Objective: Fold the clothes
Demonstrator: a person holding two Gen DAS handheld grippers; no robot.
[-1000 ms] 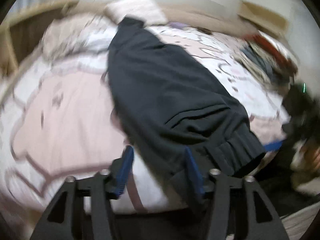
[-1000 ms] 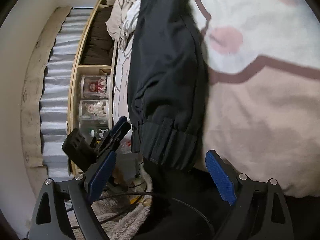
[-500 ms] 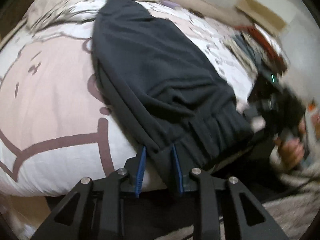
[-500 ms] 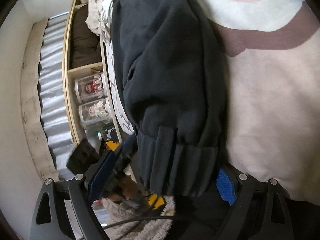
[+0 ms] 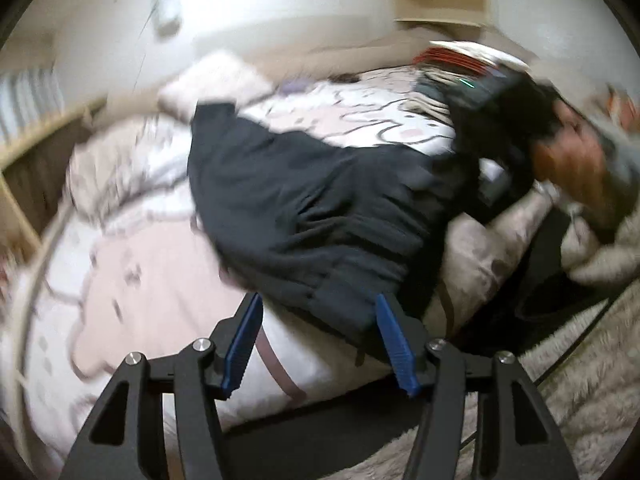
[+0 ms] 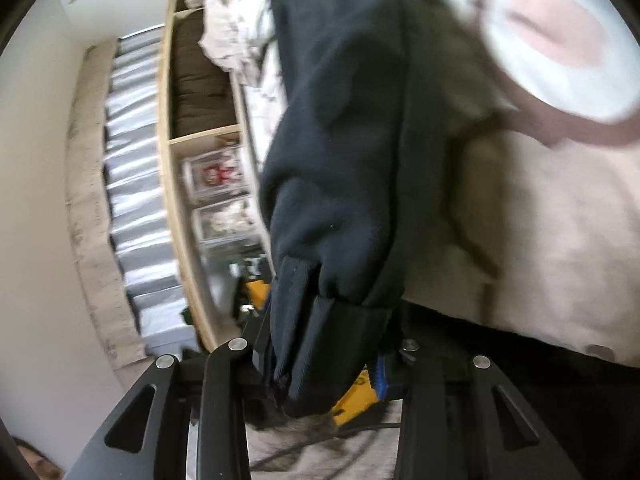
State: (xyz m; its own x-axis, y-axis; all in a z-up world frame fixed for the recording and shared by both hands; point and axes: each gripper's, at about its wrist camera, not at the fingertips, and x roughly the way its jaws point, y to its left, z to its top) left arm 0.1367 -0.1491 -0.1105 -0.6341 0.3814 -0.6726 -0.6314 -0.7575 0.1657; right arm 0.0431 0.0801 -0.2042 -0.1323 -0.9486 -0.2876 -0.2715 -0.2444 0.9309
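Folding step: the dark garment point(image 5: 320, 200) lies stretched along the bed point(image 5: 132, 288), running from the near edge toward the far pillow point(image 5: 216, 80), and only one end is held.
Right gripper point(image 6: 324, 364): jaws pinching the garment's ribbed cuff point(image 6: 320, 344), which is bunched thick between them and lifted off the bedcover.
Left gripper point(image 5: 316, 340): jaws spread, with the garment's near hem lying between the blue pads point(image 5: 240, 340) but not clamped.
Risk, slip: the thick ribbed bunch could pull out of the right jaws if it is drawn hard, since the far end of the garment drags on the cover.
Risk, skew: with one end free, the fold may land crooked or the fabric may slide off the near edge onto the rug point(image 5: 580, 400).
Containers: a wooden shelf point(image 6: 176, 200) left of the bed holds clear display boxes point(image 6: 220, 200); what is in them is too blurred to tell.
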